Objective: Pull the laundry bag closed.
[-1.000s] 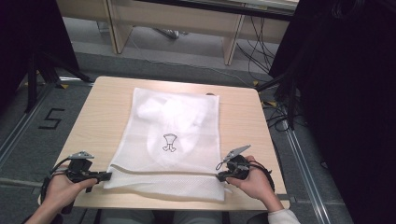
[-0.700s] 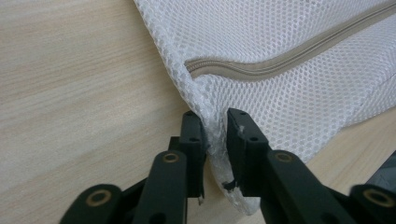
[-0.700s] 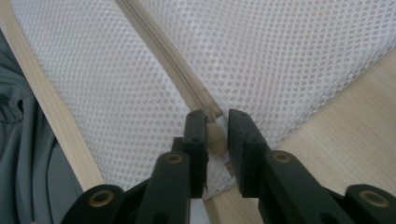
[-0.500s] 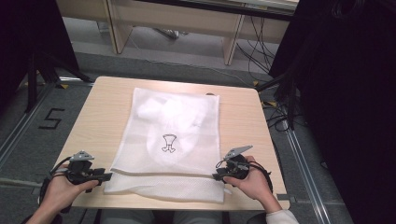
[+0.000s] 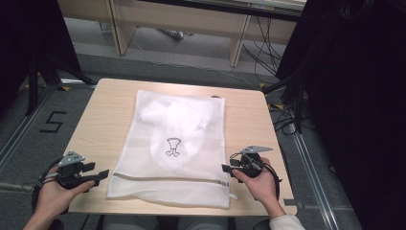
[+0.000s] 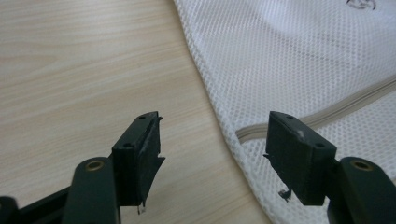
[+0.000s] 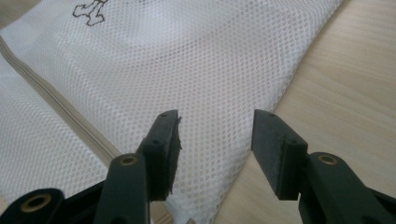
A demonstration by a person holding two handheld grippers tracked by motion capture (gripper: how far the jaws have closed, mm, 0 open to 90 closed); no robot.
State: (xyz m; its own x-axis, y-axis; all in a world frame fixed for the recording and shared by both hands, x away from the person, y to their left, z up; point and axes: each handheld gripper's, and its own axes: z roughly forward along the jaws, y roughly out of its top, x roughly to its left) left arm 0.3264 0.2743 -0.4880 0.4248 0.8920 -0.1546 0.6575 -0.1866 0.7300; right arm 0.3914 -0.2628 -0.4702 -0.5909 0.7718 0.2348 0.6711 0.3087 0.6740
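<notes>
White mesh laundry bag (image 5: 177, 148) lies flat on the wooden table (image 5: 110, 110), roughly centred, long axis running away from the person. Grey zipper (image 5: 172, 178) runs across the bag near its near edge. Small black printed mark (image 5: 172, 146) sits mid-bag; something white and bunched shows through the mesh in the far half of the bag.

Left gripper (image 5: 98, 176) sits just off the bag's near-left corner, held in the left hand (image 5: 55, 194). Its jaws have just been opening and now stand spread wide. In the left gripper view the left gripper (image 6: 215, 154) has bare table under one jaw and the bag's edge with the zipper end (image 6: 247, 130) under the other; nothing pinched, mesh lies flat below the jaws.

Right gripper (image 5: 225, 168) sits at the bag's right edge, level with the zipper, held in the right hand (image 5: 261, 184). Jaws also just been opening, now spread. In the right gripper view the right gripper (image 7: 215, 140) hovers over the bag's edge: mesh under one jaw and in the gap, table under the other. Nothing clamped; fabric lies slack on the table.

Both grippers point inward at the bag from opposite sides, well apart, bag's near end between them. Grey three-cornered plate on top of each gripper, cables trailing back by the wrists.
</notes>
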